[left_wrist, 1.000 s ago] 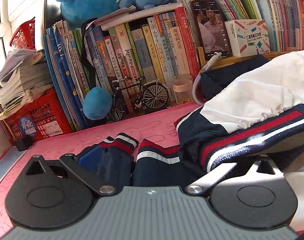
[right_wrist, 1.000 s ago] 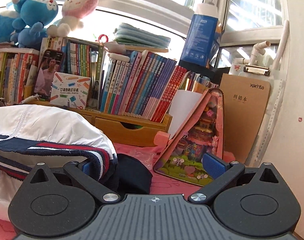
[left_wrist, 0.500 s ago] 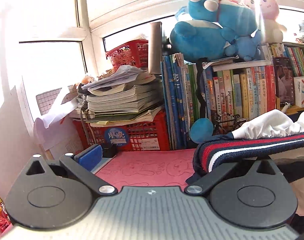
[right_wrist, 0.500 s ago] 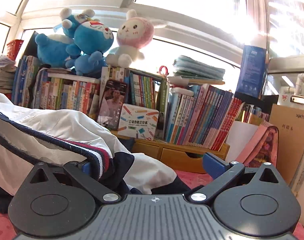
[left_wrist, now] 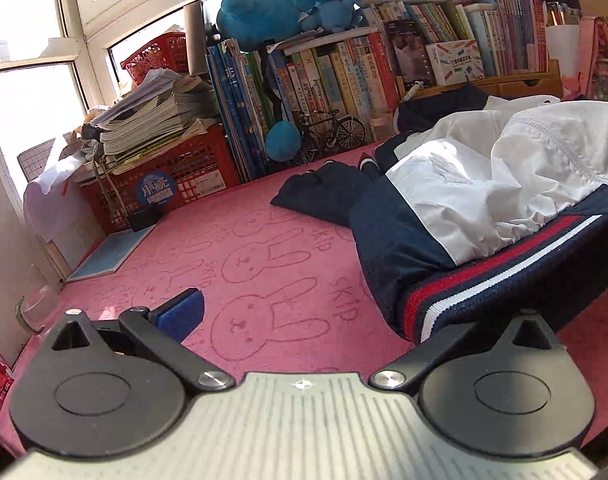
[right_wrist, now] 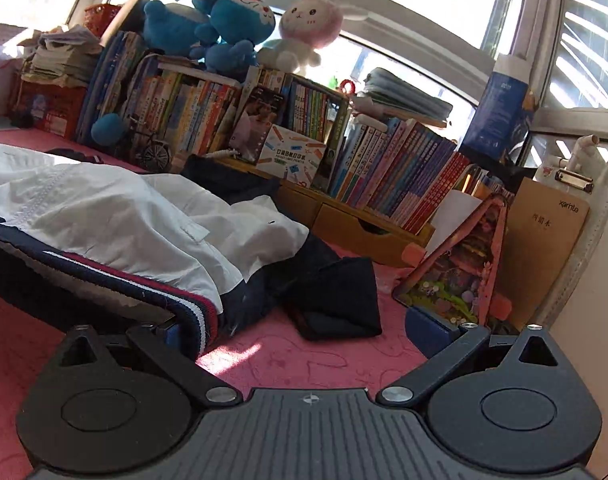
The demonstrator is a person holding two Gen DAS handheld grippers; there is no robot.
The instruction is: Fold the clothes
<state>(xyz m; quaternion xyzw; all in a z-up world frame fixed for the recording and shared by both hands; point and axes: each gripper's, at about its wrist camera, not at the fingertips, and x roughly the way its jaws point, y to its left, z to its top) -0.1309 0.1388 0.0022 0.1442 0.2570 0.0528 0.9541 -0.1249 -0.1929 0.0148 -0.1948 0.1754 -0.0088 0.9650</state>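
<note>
left gripper (left_wrist: 300, 312): fingers spread wide, blue left pad (left_wrist: 180, 314) bare over the mat; the right finger's tucked under the jacket hem, can't tell if it's actually gripping
right gripper (right_wrist: 304, 328): also wide open, striped hem draped over its left finger
jacket (left_wrist: 484, 184): white and navy, red-white striped hem, slumped on the pink bunny mat (left_wrist: 264, 264)
behind: books (left_wrist: 332, 76), red crate (left_wrist: 164, 176), blue plushies (right_wrist: 220, 28)

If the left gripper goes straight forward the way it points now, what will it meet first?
Probably the pink rabbit-print cover, since the left gripper tilts down toward it. The jacket lies to the right of that line, its striped hem over the right jaw. Depth is unclear.
</note>
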